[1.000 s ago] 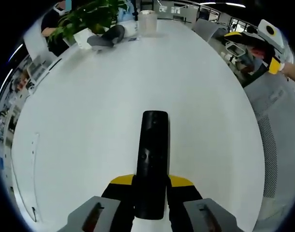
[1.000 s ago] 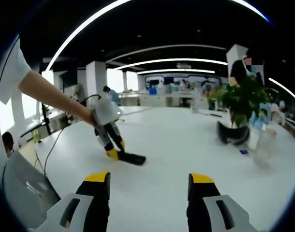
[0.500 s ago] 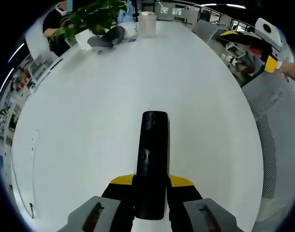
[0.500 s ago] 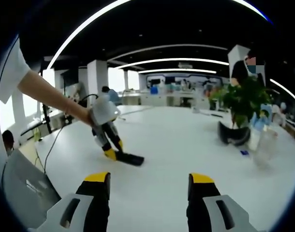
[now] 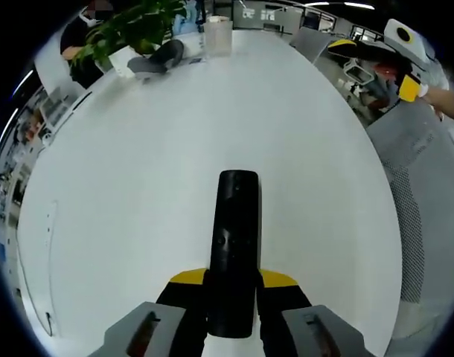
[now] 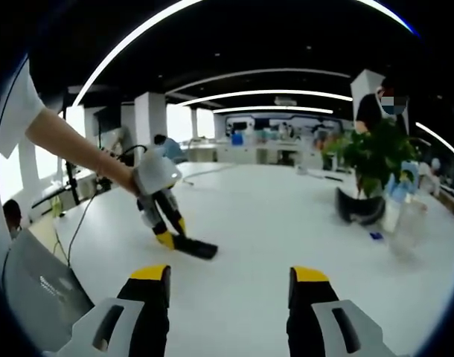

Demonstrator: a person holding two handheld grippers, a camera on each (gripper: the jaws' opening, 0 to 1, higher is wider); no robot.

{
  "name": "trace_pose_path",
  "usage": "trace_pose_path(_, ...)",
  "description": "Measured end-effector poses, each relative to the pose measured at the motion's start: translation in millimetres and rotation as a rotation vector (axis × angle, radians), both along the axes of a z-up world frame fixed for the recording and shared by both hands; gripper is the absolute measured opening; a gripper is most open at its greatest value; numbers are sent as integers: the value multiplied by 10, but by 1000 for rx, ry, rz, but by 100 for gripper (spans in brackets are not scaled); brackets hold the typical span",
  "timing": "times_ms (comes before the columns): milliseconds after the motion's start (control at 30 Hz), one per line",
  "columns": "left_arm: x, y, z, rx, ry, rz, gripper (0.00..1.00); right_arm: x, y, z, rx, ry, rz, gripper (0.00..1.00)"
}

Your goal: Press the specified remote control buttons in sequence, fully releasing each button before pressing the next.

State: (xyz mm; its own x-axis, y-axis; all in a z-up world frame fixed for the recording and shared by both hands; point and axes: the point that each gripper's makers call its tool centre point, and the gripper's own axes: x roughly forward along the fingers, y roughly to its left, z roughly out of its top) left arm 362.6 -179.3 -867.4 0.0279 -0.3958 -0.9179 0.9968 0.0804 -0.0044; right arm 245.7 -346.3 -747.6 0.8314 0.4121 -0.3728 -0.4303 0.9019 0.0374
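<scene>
Remote control (image 5: 236, 245), slim black bar with rounded end and glossy face, is lying flat on the smooth white oval worktop (image 5: 138, 186), near the edge closest to the person. Left gripper (image 5: 235, 286) is clamping the remote's near end between its yellow-tipped black jaws; in the right gripper view the same left gripper (image 6: 170, 236) is standing tilted over the remote (image 6: 194, 248), a bare forearm (image 6: 71, 145) reaching to it. Right gripper (image 6: 230, 286) is hanging above the worktop (image 6: 286, 223) with jaws spread wide apart, holding nothing. At the far end of the worktop a leafy green plant (image 6: 376, 152) is sitting beside a dark curved object (image 6: 359, 208), what holds the plant unclear. Clear plastic cup (image 6: 405, 223) is standing near that edge, contents cannot tell. Grey mesh chair (image 5: 424, 216) is sitting off the worktop's side.
</scene>
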Motion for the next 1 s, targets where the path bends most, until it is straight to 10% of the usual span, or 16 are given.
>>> trace_pose_path(1000, -299, 50, 13, -9, 0, -3, 24, -3, 16, 12, -3, -9, 7, 60)
